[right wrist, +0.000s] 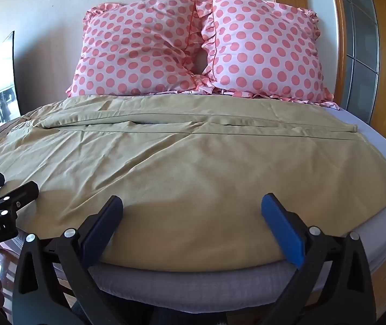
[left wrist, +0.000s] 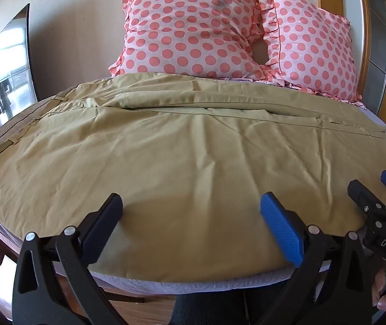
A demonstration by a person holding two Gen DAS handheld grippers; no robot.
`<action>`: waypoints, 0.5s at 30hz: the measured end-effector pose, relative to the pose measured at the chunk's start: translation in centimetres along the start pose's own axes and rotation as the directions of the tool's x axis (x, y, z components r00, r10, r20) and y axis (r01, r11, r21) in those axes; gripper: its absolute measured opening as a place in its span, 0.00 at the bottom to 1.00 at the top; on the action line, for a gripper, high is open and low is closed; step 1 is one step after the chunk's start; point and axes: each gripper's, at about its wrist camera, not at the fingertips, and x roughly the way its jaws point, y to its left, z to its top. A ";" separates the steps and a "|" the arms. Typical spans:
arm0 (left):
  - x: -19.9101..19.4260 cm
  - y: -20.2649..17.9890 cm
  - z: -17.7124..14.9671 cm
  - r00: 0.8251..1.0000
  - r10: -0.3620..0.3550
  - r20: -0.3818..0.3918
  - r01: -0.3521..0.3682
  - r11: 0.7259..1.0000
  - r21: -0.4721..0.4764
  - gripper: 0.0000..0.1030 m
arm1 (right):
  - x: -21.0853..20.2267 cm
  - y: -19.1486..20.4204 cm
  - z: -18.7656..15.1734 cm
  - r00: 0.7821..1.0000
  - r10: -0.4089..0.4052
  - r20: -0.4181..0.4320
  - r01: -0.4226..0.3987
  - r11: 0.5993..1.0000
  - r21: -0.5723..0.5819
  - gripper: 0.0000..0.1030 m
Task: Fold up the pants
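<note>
Khaki pants [left wrist: 182,162] lie spread flat across the bed, waistband to the left, legs running right; they also fill the right wrist view [right wrist: 193,168]. My left gripper [left wrist: 191,203] is open and empty, its fingers just above the pants' near edge. My right gripper [right wrist: 192,203] is open and empty, also over the near edge. The right gripper shows at the right edge of the left wrist view [left wrist: 371,187]. The left gripper shows at the left edge of the right wrist view [right wrist: 9,187].
Two pink polka-dot pillows [left wrist: 193,27] [right wrist: 263,48] stand against the wall behind the pants. The grey mattress [right wrist: 182,289] edge is just below the grippers. A mirror [left wrist: 3,73] leans at the left. A wooden door frame [right wrist: 363,54] is at the right.
</note>
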 end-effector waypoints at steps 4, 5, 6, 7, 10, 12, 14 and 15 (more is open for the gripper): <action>0.0 0.0 0.0 1.000 0.003 0.003 -0.003 1.000 0.003 0.98 | 0.0 0.0 0.0 1.000 0.000 -0.001 0.000 1.000 0.000 0.99; 0.0 0.0 0.0 1.000 0.003 0.003 -0.003 1.000 0.004 0.98 | 0.0 0.0 0.0 1.000 0.000 -0.001 0.000 1.000 0.000 0.99; 0.0 0.0 0.0 1.000 0.003 0.003 -0.003 1.000 0.004 0.98 | 0.0 0.0 0.0 1.000 0.000 -0.001 0.000 1.000 0.000 0.99; 0.0 0.0 0.0 1.000 0.003 0.004 -0.003 1.000 0.004 0.98 | 0.0 0.0 0.0 1.000 0.000 -0.001 0.000 1.000 0.000 0.99; 0.0 0.0 0.0 1.000 0.003 0.005 -0.003 1.000 0.003 0.98 | 0.0 0.0 0.0 1.000 0.000 -0.001 0.000 1.000 0.001 0.99; 0.0 0.0 0.0 1.000 0.002 0.005 -0.002 1.000 0.003 0.98 | 0.0 0.0 0.0 1.000 0.001 -0.001 -0.001 1.000 0.001 0.99; 0.0 0.0 0.0 1.000 0.003 0.006 -0.003 1.000 0.003 0.98 | 0.0 -0.1 0.0 1.000 0.001 0.000 -0.001 1.000 0.001 0.99; 0.0 0.0 0.0 1.000 0.003 0.007 -0.003 1.000 0.003 0.98 | 0.0 -0.1 0.0 1.000 0.001 0.000 -0.001 1.000 0.001 0.99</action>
